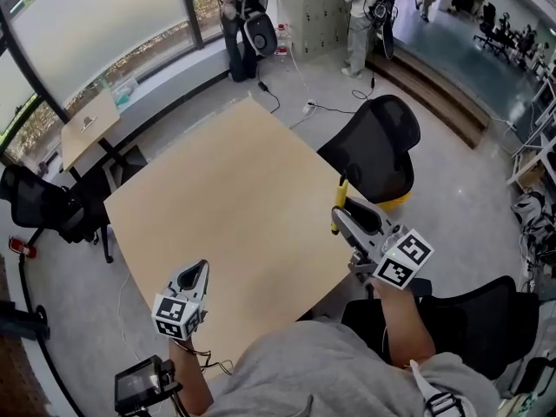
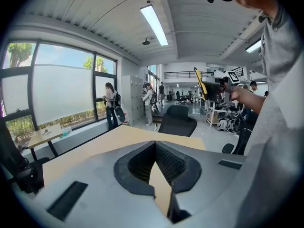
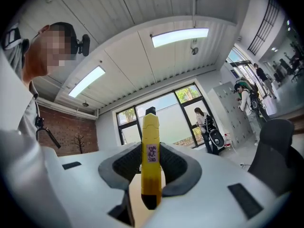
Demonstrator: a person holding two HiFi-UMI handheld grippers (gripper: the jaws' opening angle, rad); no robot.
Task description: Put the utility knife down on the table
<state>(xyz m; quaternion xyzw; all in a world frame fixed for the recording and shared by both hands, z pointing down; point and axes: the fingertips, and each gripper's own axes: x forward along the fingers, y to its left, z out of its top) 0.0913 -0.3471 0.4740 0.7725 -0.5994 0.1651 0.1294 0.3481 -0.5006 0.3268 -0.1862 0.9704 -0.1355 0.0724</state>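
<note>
**Mia:** Where is the utility knife (image 3: pixel 151 160)?

**Ben:** The right gripper (image 1: pixel 342 220) has it. The two jaws are pressed on the yellow body from both sides. The knife sticks out past the jaws. It is up in the air, right by the right edge of the table (image 1: pixel 217 189).

**Mia:** And the left gripper (image 1: pixel 199 270)?

**Ben:** Its jaws are closed together with nothing in them. It hangs over the near left part of the table, well apart from the knife.

**Mia:** What could go wrong?

**Ben:** I think the edge is the big worry. If the jaws let go there, the knife could miss the top and fall to the floor (image 1: pixel 452 198), or onto the black office chair (image 1: pixel 378 150) just beside the table. Letting go from up high could also make it bounce or slide off. There is a dark tip on the knife, but I cannot tell if the blade is out.

**Mia:** So what would help?

**Ben:** Moving it in over the wood and going low first, I guess.

**Mia:** What is the table like?

**Ben:** Flat, light tan and smooth. No other things lie on it.

**Mia:** And the room?

**Ben:** Big and bright. There are tall windows (image 1: pixel 95 16), a small desk (image 1: pixel 87 129) beside them, grey lockers (image 1: pixel 314 7), and people (image 1: pixel 360 16) standing far off.
</note>
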